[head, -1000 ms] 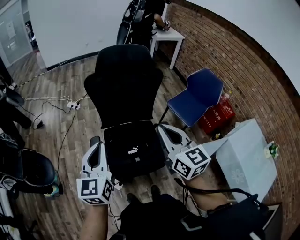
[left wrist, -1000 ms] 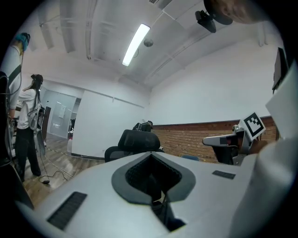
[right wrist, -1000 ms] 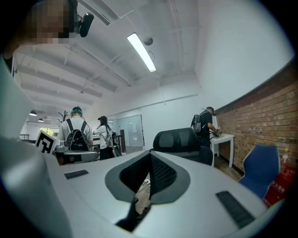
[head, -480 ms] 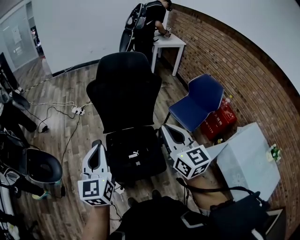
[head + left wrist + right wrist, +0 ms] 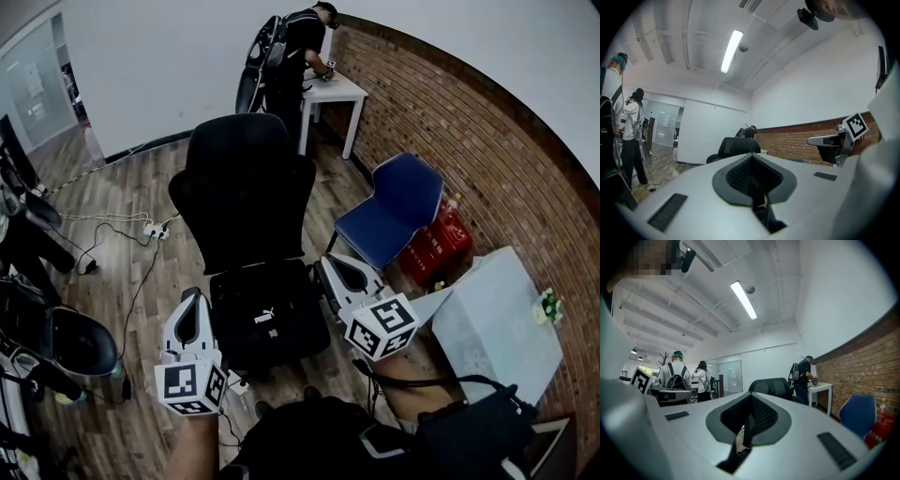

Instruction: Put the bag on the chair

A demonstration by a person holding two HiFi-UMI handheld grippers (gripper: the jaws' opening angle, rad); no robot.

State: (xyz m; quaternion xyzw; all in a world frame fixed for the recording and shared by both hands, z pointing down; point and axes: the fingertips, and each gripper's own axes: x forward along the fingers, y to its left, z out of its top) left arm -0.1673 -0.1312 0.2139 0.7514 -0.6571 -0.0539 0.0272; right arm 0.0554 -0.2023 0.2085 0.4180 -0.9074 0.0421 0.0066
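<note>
Nearest, the left tongs (image 5: 192, 300) and the right tongs (image 5: 328, 267) are both pressed together and empty. They flank the black bag (image 5: 267, 314), which lies on the seat of the black office chair (image 5: 246, 187). Only the head view shows the bag; the gripper views catch just the backrest. Farther off, a person (image 5: 300, 47) stands at a white tabletop (image 5: 333, 91).

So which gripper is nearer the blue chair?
Right. In the head view the right gripper sits just below and left of the blue chair. The left gripper is across the black office chair, farther off.
</note>
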